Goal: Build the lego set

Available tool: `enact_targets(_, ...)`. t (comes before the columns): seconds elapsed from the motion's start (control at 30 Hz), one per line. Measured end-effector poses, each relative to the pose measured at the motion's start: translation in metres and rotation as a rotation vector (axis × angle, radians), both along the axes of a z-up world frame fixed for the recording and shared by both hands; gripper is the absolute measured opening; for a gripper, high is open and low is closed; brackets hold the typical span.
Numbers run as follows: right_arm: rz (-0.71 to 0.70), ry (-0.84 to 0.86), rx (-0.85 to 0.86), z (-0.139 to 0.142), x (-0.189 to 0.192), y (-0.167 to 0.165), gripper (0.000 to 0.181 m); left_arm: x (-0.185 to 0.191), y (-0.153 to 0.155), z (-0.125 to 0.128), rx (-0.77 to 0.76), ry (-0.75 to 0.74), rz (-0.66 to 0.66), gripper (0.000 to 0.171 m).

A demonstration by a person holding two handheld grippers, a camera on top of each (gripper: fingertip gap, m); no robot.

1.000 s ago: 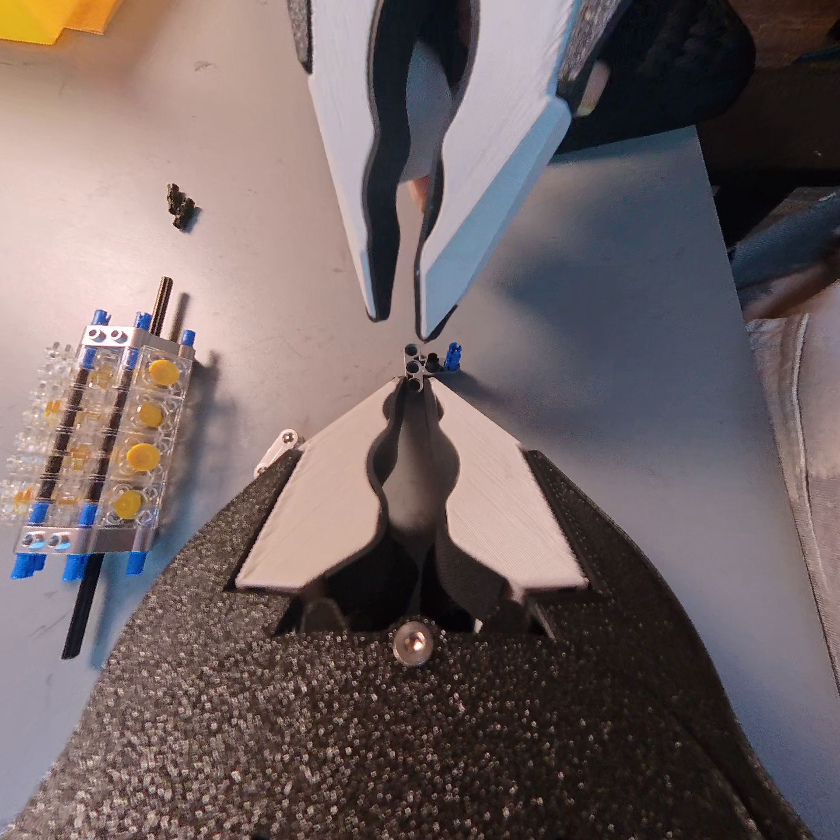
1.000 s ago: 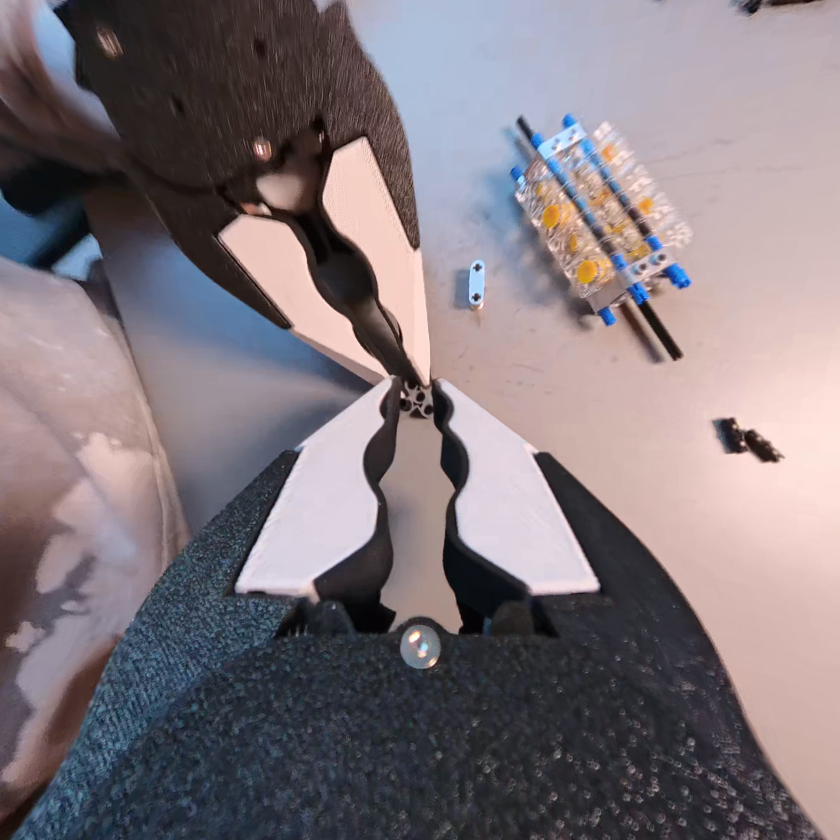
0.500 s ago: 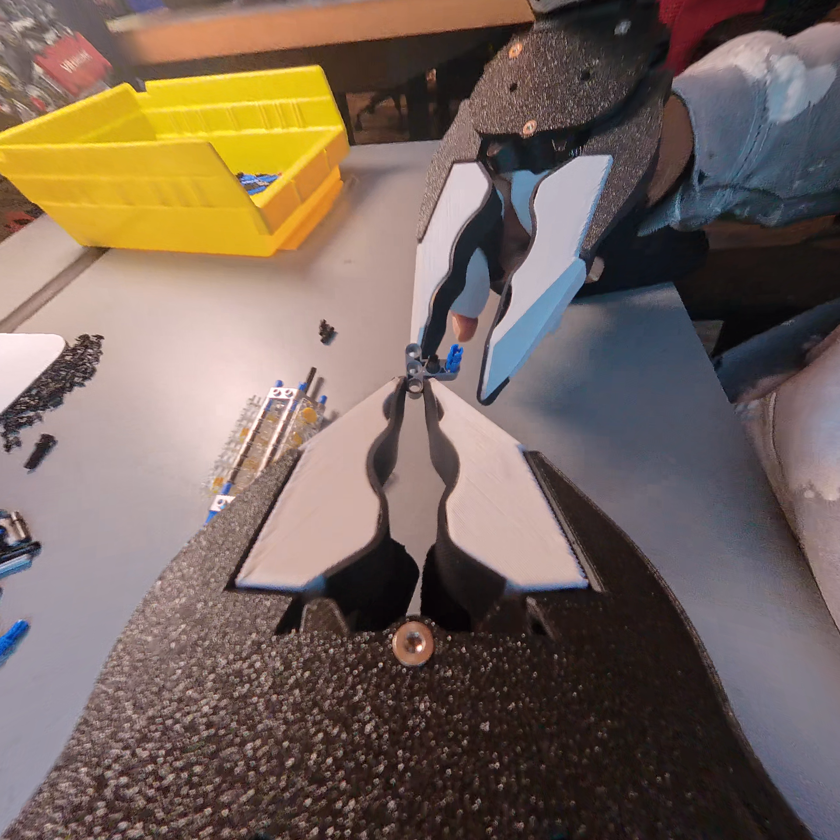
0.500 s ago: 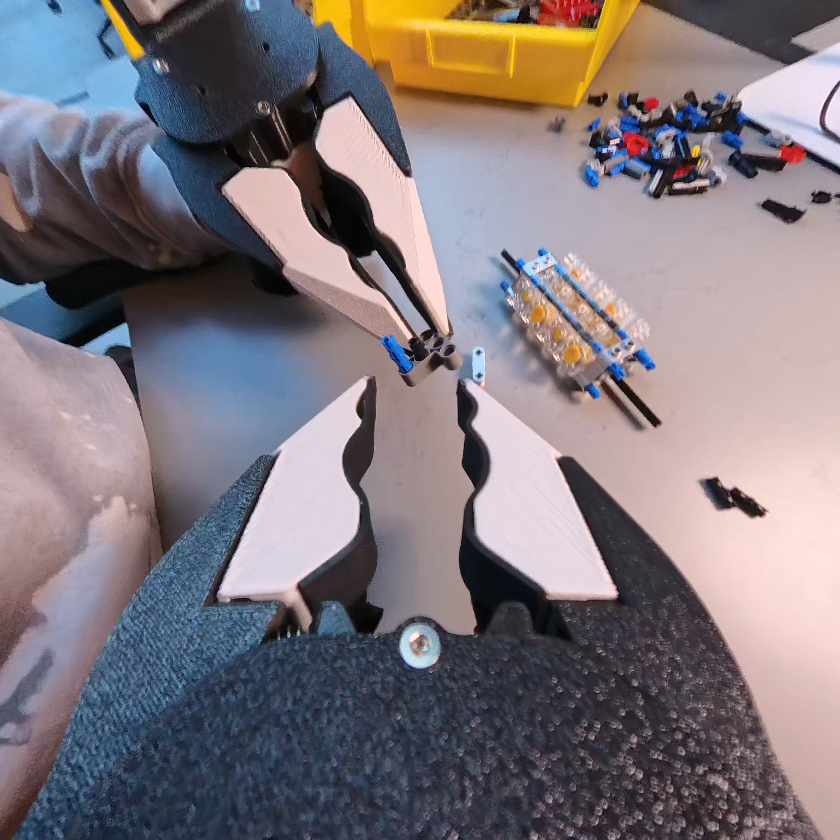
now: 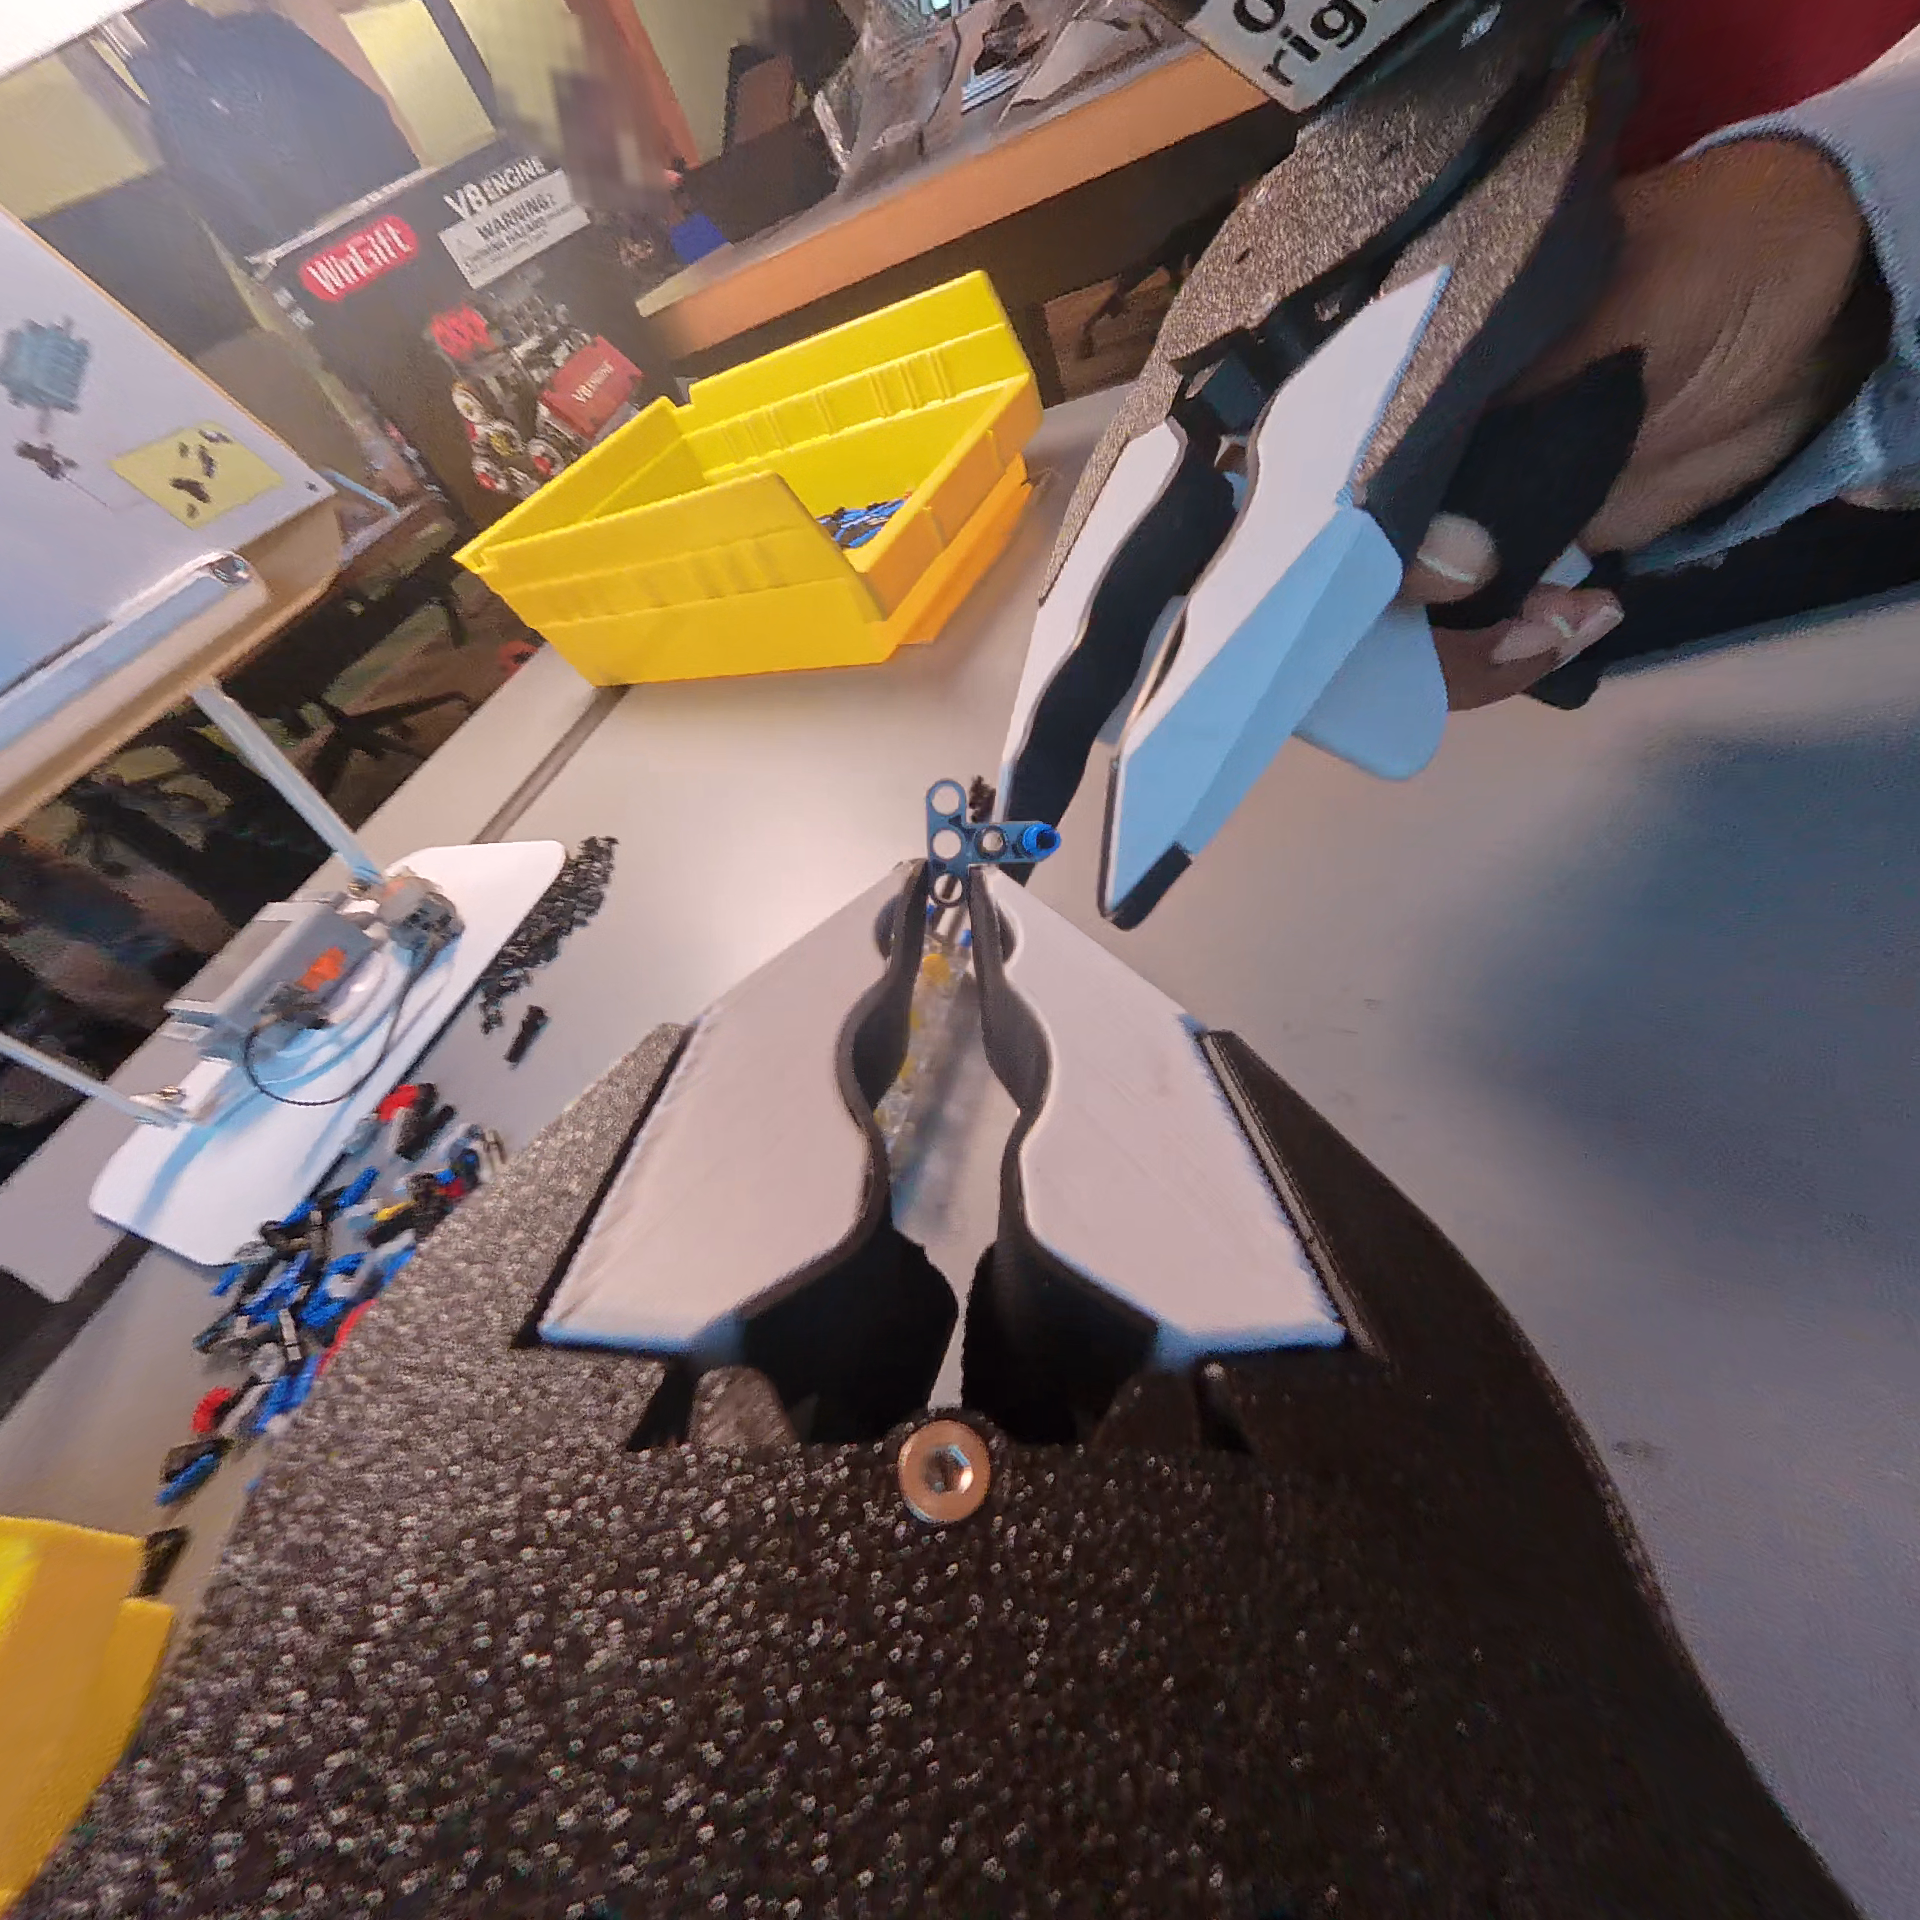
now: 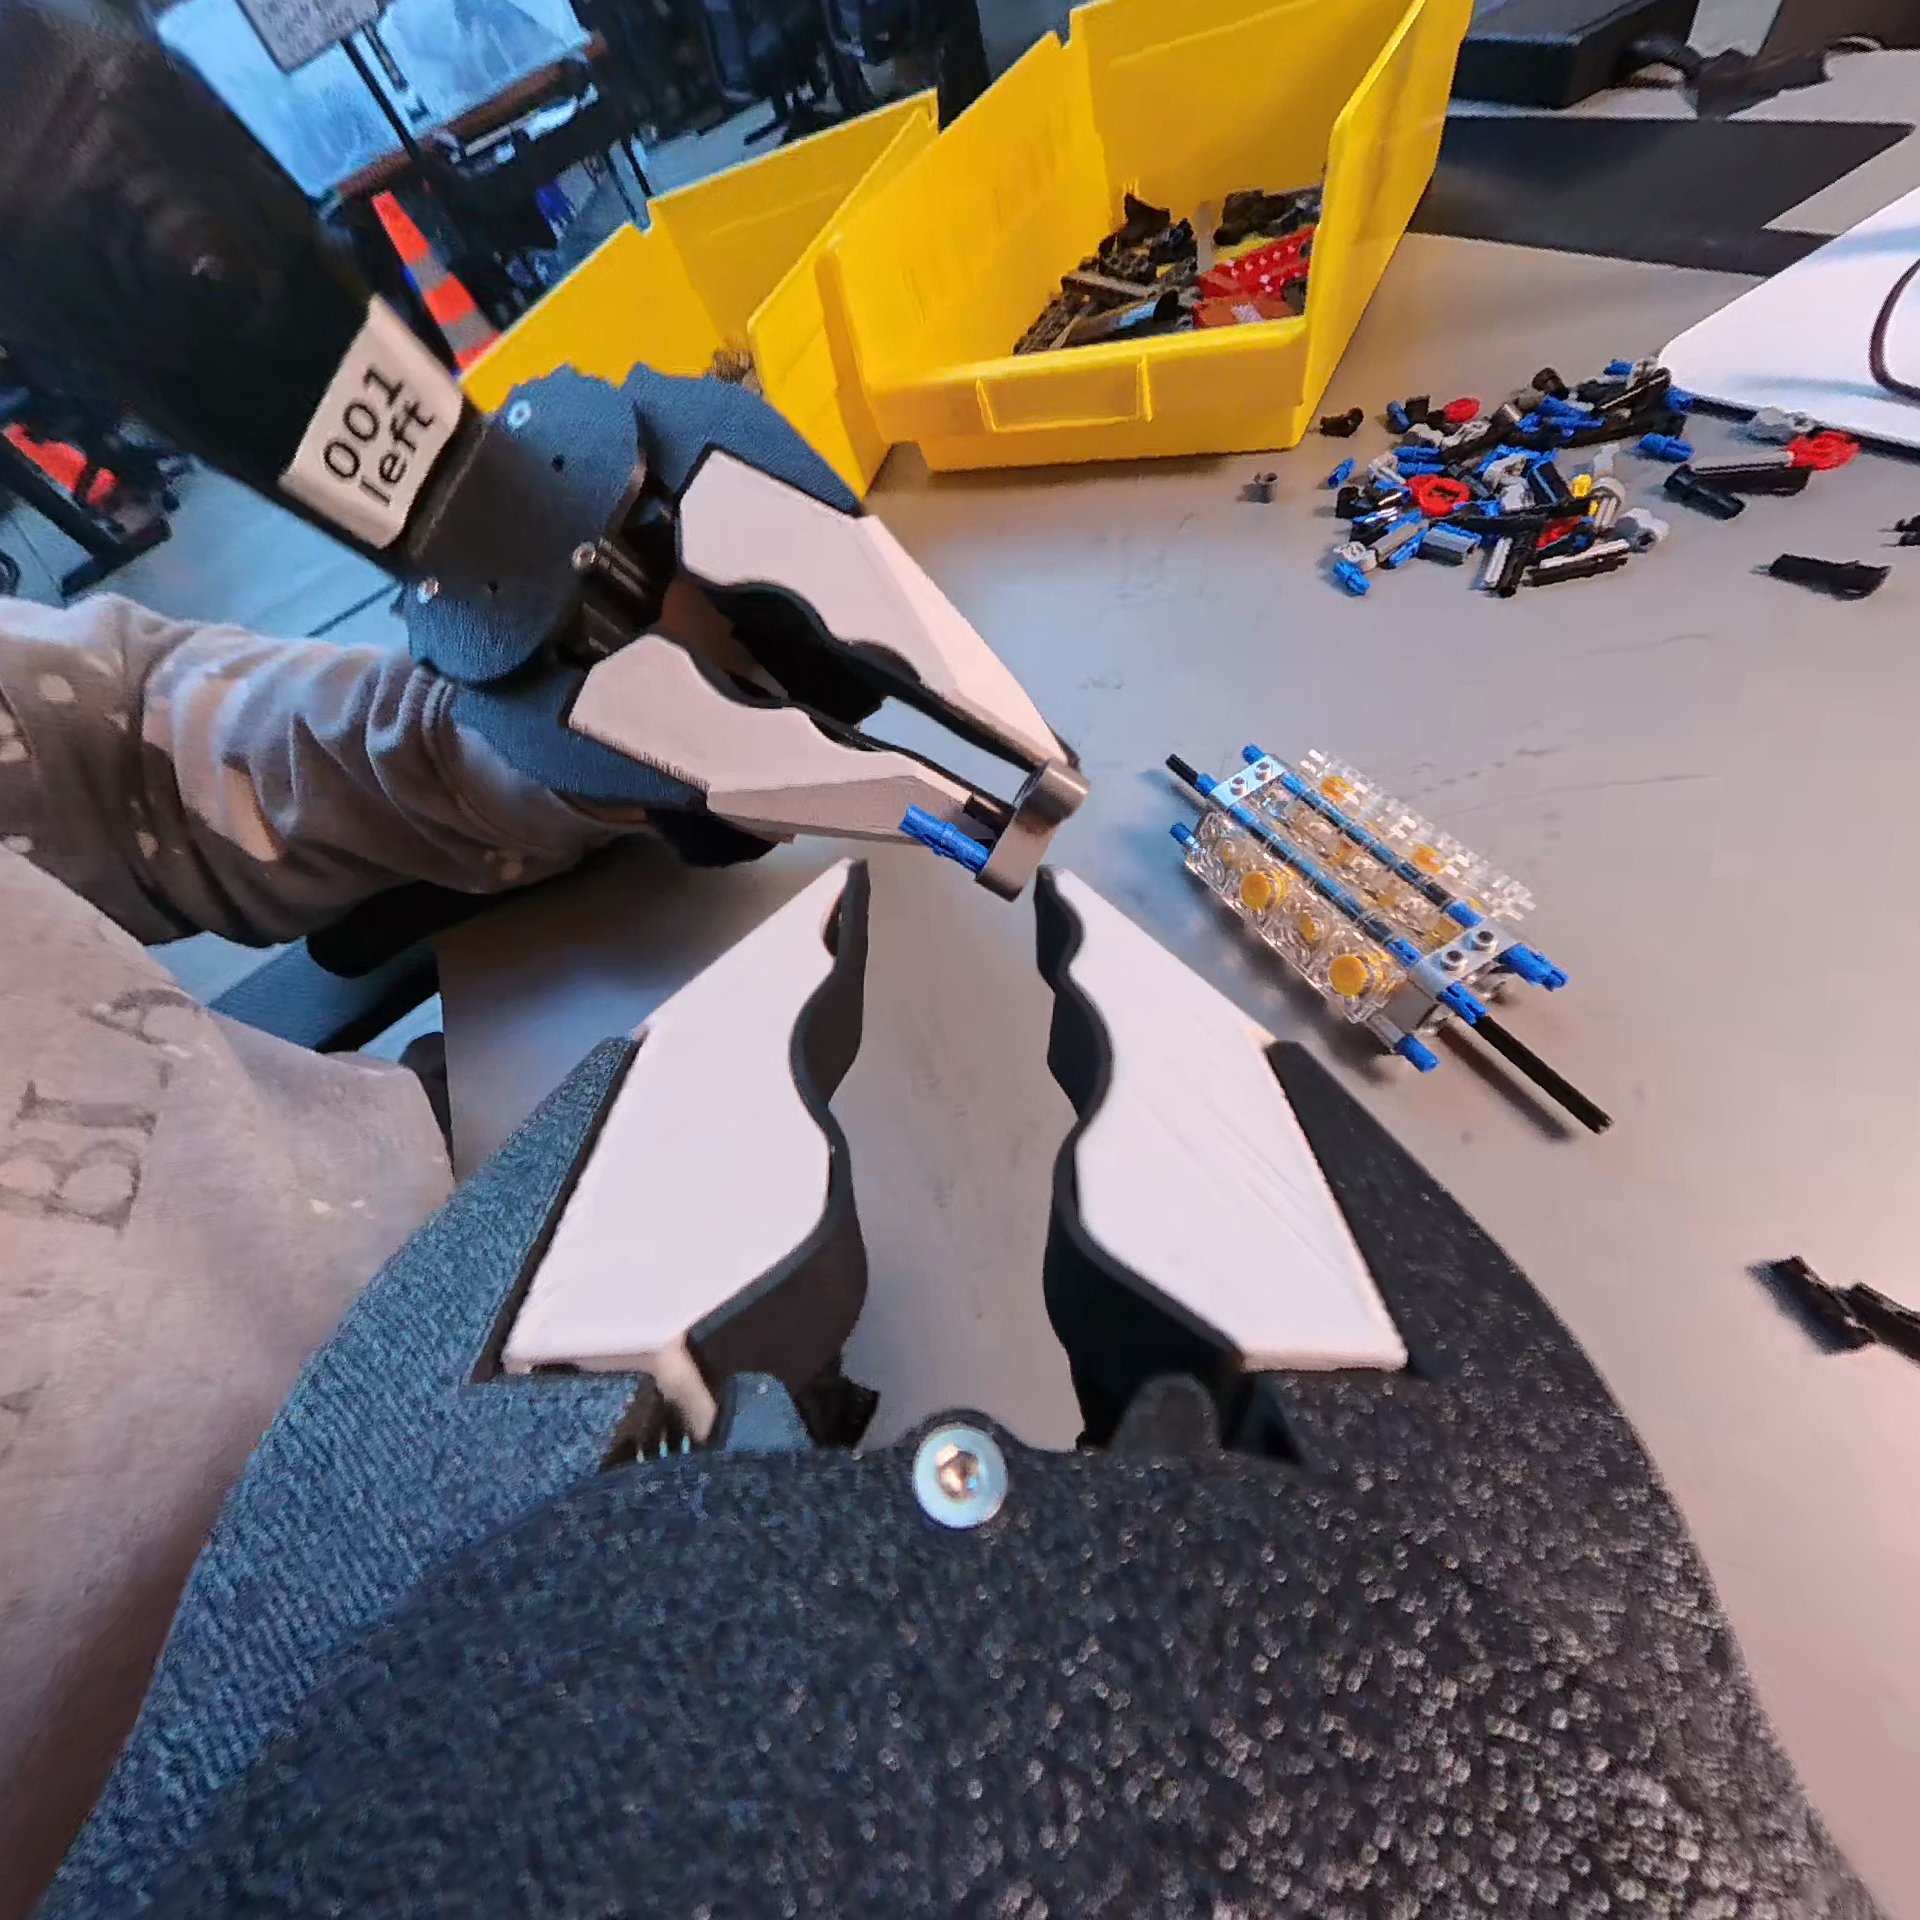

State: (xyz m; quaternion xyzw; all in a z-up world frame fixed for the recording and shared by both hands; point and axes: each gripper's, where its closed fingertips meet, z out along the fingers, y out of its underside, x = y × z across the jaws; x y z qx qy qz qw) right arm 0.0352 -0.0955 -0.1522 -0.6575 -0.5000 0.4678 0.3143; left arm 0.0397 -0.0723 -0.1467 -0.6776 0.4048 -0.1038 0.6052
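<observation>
Left gripper, raised above the grey table, its fingers pressed together on a small grey L-shaped beam with round holes. A blue pin projects from the beam's short arm, toward the right. In the right wrist view the same left gripper enters from the left, and the grey beam is seen edge-on at its fingertips with the blue pin pointing back toward the person.

Right gripper, fingers spread apart and holding nothing; the beam lies just beyond the gap between its tips. In the left wrist view the right gripper hangs tip-down just right of the beam, close to the pin, held by a hand.

On the table to the right of the grippers in the right wrist view lies a transparent block assembly with yellow discs, blue pins and a black axle. Farther off: a scatter of loose small parts in blue, black, red and grey, and yellow bins, the nearer one holding dark and red pieces. Two black pieces lie at the near right.
</observation>
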Motion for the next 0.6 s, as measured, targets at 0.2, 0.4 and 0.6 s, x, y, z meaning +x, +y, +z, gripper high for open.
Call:
enact_targets(0.2,-0.052,-0.003,-0.016,0.003,-0.007,0.012,0.024,-0.007,0.006,0.002,0.093,0.094,0.085,0.006)
enact_targets(0.4,0.011,-0.047,0.148,0.000,-0.005,0.019,0.023,-0.008,0.004,-0.009,-0.059,-0.005,-0.009,0.008)
enact_targets(0.6,0.102,-0.160,0.522,-0.007,0.000,0.037,0.023,-0.013,0.000,-0.006,-0.416,-0.364,-0.137,0.033)
